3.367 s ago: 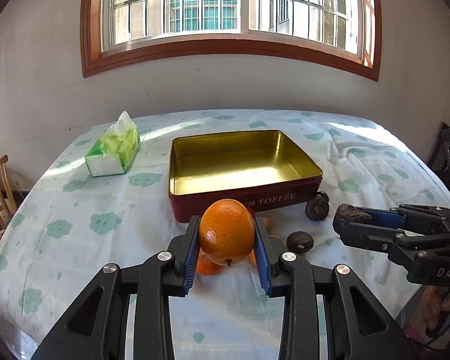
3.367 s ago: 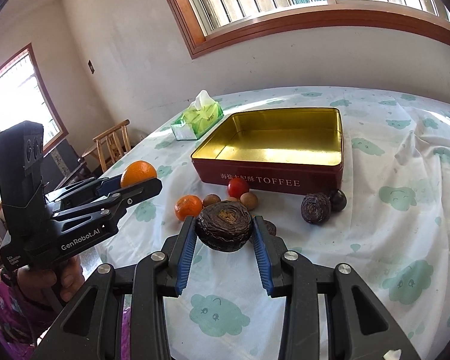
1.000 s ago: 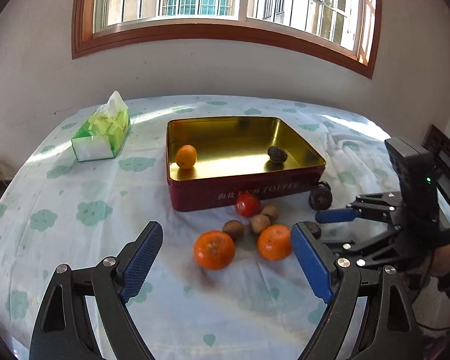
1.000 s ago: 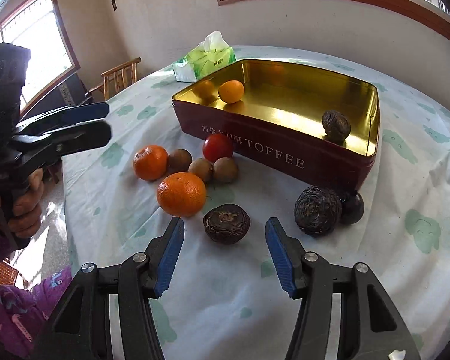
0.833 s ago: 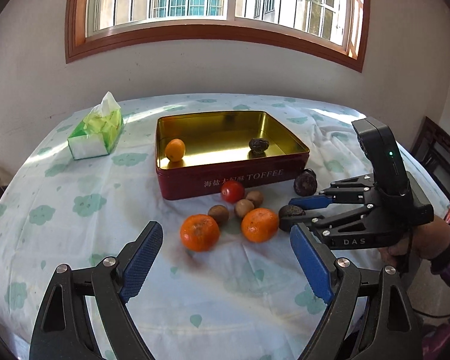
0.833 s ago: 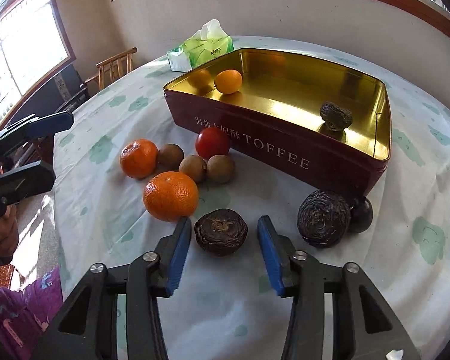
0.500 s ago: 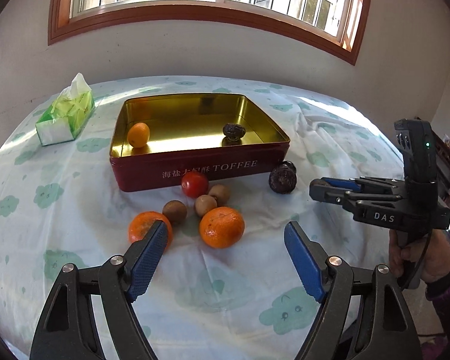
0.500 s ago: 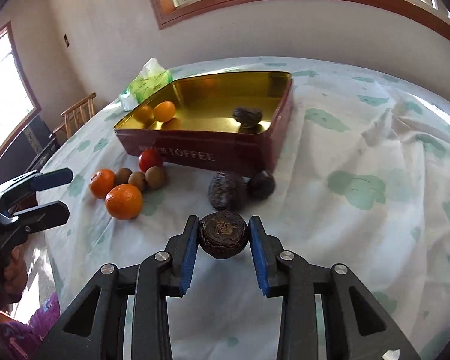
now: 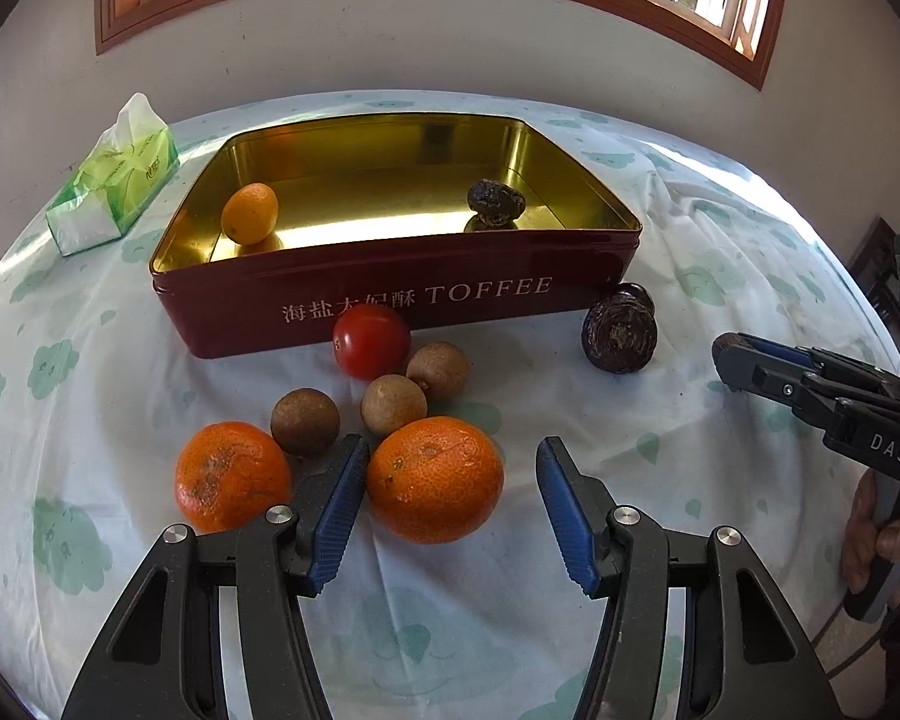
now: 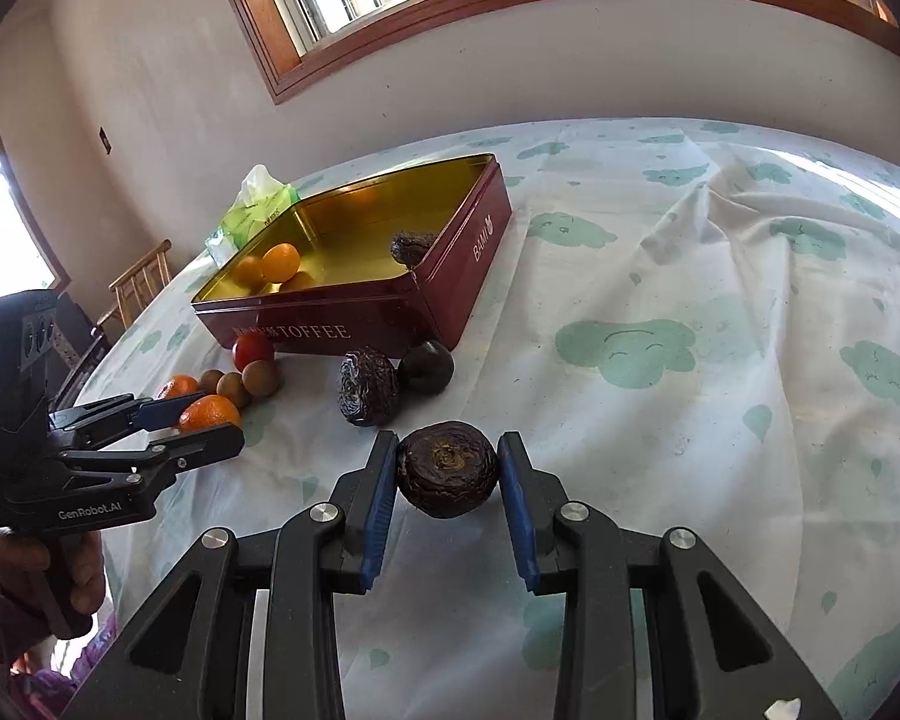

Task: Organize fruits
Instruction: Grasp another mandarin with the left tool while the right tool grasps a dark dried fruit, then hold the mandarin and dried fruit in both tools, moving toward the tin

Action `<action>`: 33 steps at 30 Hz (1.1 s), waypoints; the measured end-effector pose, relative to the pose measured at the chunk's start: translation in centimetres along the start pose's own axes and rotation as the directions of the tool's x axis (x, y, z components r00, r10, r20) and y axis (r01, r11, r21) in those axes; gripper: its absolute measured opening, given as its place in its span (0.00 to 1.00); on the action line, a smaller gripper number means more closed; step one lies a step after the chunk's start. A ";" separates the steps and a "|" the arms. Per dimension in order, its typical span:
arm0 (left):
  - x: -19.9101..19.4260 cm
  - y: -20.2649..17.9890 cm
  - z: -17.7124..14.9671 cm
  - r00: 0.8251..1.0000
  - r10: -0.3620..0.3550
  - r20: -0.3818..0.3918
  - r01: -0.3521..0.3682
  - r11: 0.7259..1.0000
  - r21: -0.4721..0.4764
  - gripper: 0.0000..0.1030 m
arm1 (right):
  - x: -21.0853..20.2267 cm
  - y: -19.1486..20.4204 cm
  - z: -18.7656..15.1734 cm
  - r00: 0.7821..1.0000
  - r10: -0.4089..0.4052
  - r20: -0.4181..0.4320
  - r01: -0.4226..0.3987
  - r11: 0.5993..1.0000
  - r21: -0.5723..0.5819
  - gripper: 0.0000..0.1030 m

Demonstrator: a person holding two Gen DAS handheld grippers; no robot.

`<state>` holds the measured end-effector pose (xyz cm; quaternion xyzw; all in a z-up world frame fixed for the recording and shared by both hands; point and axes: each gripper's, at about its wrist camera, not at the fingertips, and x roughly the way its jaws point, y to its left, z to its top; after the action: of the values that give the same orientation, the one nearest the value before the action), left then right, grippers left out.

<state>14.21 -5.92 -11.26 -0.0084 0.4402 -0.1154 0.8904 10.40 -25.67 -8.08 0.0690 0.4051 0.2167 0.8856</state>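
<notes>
**Two fruits in hand's reach, tin waiting**

Left wrist view: Your left gripper point(image 9: 452, 501) is closing around the large dimpled orange point(image 9: 435, 478) at lower centre. The left blue pad touches its skin while the right pad stands clear, so there is no grip yet. A second, scuffed orange point(image 9: 233, 476) sits just beside the left finger, with three brown round fruits point(image 9: 393, 404) and a red tomato point(image 9: 371, 341) above. The dark red rectangular toffee tin point(image 9: 390, 294) with its gold interior fills mid-frame, already holding a small orange fruit point(image 9: 249, 212) and a wrinkled dark one point(image 9: 495, 201).

Right wrist view: Your right gripper point(image 10: 448, 480) holds a wrinkled, dark brown round fruit point(image 10: 447, 468) at lower centre, clamped between both pads above the cloud-print tablecloth point(image 10: 720, 312). This looks like the pick-up step. Next, carry it up and left over the tin's rim and release it gently, since shrivelled skin may dent.
</notes>
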 end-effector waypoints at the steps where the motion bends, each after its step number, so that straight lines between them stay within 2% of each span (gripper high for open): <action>1: 0.0 -0.1 -0.2 1.000 0.013 0.016 -0.014 1.000 0.006 0.50 | 0.0 0.0 0.0 1.000 0.002 0.000 -0.002 1.000 0.001 0.30; 3: -0.1 -0.6 -0.6 0.998 0.040 0.040 -0.041 0.999 0.033 0.41 | 0.1 0.0 0.0 1.000 -0.005 -0.006 0.005 1.000 0.003 0.30; 12: -2.3 -0.3 -2.0 0.993 0.036 0.117 -0.037 0.999 0.004 0.41 | 1.2 0.7 -0.1 0.995 -0.078 -0.061 0.076 0.997 -0.036 0.30; 20: -4.9 0.8 -3.1 0.978 0.092 0.187 -0.088 0.996 -0.026 0.41 | 1.4 1.4 -0.1 0.988 -0.139 -0.066 0.134 0.988 -0.076 0.30; 23: -5.7 1.2 -3.7 0.972 0.112 0.208 -0.107 0.994 -0.037 0.41 | 1.3 1.5 -0.2 0.985 -0.161 -0.066 0.159 0.987 -0.036 0.30; 25: -6.0 1.4 -4.1 0.966 0.128 0.225 -0.122 0.992 -0.039 0.41 | 0.6 2.0 -0.8 0.992 -0.122 -0.043 0.123 0.992 0.028 0.30; 29: -5.6 2.0 -4.8 0.965 0.137 0.224 -0.125 0.990 -0.068 0.41 | -1.0 5.5 -2.3 0.998 -0.058 0.026 0.057 0.997 0.049 0.30; 33: -4.7 2.6 -5.4 0.969 0.139 0.203 -0.123 0.988 -0.090 0.41 | -0.3 8.7 -3.1 0.998 -0.055 0.002 0.055 0.998 0.002 0.30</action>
<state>7.75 -1.95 -11.16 -0.0256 0.3479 -0.0377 0.9364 5.10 -18.17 -7.36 0.0588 0.4061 0.1919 0.8915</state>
